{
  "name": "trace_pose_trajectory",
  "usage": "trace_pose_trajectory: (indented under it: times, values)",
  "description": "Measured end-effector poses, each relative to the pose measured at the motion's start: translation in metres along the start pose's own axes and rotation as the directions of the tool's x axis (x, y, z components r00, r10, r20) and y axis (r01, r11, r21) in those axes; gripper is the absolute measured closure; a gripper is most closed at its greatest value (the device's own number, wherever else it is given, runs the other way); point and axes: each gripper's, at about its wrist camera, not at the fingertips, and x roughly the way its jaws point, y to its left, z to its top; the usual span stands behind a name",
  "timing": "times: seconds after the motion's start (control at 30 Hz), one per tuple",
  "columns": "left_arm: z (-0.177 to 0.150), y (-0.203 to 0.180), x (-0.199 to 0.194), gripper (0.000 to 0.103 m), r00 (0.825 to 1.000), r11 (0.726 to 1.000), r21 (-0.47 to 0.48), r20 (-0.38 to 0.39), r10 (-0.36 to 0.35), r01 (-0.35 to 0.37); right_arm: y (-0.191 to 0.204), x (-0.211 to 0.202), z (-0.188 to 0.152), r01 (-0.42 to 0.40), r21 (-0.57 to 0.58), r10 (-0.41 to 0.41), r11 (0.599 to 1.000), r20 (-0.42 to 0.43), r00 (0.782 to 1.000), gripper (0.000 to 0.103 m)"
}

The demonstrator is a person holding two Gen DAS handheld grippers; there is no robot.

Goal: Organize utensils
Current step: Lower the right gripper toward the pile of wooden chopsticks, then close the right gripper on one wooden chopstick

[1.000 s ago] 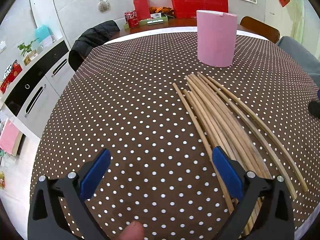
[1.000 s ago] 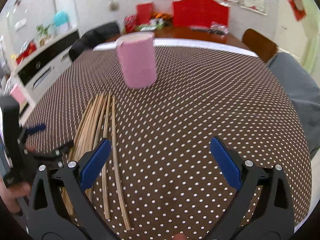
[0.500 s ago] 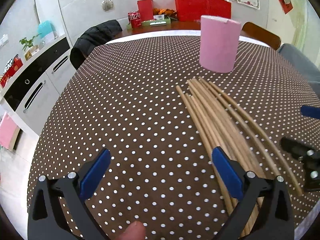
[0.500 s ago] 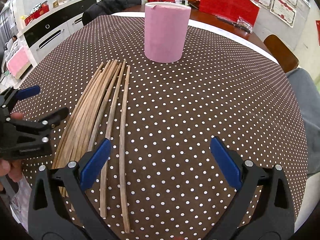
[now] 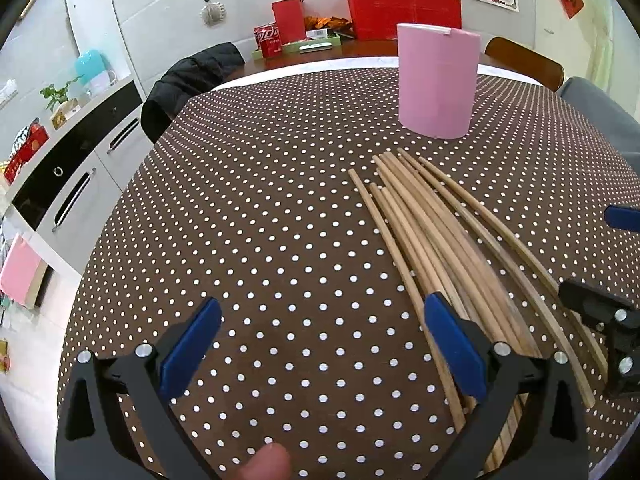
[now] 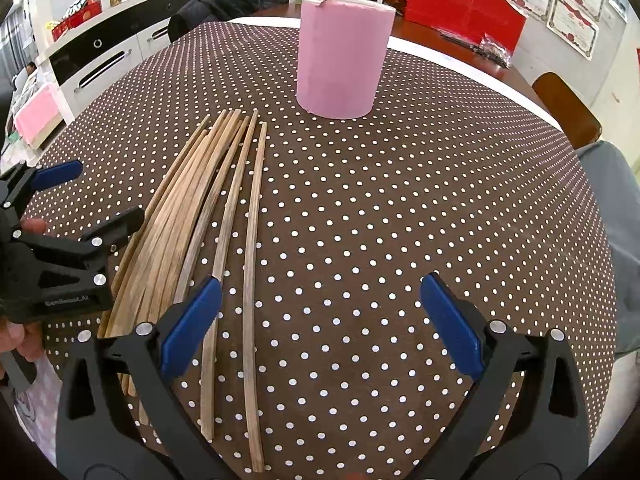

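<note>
Cabinets [image 5: 76,168] in white and black line the far left wall, with a dark jacket [image 5: 188,84] draped over a chair at the table's edge. The round table wears a brown tablecloth [image 5: 260,208] with white polka dots.

The left gripper [image 5: 320,336] hovers low over bare cloth, its blue-padded fingers [image 5: 188,348] spread wide with nothing between them; its right finger sits over the near ends of the chopsticks, and whether it touches them cannot be told. A fingertip of the person's hand shows at the bottom edge of the left wrist view.

A loose pile of wooden chopsticks [image 5: 432,236] lies flat on the cloth, roughly parallel, their far tips pointing toward a pink cylindrical holder [image 5: 438,80]. That holder stands upright just beyond the tips, apart from them. In the right wrist view the same chopsticks [image 6: 200,208] lie left of centre, with two lying slightly apart from the pile on its right side, and the holder [image 6: 342,52] stands behind them.

The right gripper [image 6: 320,320] hangs above the near ends of those outer chopsticks, its fingers [image 6: 448,320] also wide apart and gripping nothing. The left gripper's black frame [image 6: 60,264] shows at the left edge of that view, beside the pile.

A red bag [image 5: 404,4] and a red soda can [image 5: 269,40] sit on a wooden table behind.
</note>
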Motion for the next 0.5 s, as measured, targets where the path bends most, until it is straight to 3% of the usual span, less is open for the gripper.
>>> trace_pose_trajectory:
  times: [0.2,0.43,0.5]
  values:
    - [0.003,-0.019,0.003,0.004,0.997,0.996,0.050,0.004,0.076,-0.076,0.005,0.007,0.000,0.031,-0.019,-0.031,0.999,-0.020,0.999,0.006]
    - [-0.002,-0.006,0.007,0.004,1.000,1.000,0.013,-0.024,0.005,-0.005,0.006,0.017,0.004,0.012,-0.017,-0.012,1.000,-0.028,1.000,0.006]
    - [0.000,-0.004,0.008,0.004,0.999,1.000,0.016,-0.035,-0.011,0.011,0.005,0.020,0.008,-0.019,-0.013,0.018,1.000,-0.027,0.999,0.012]
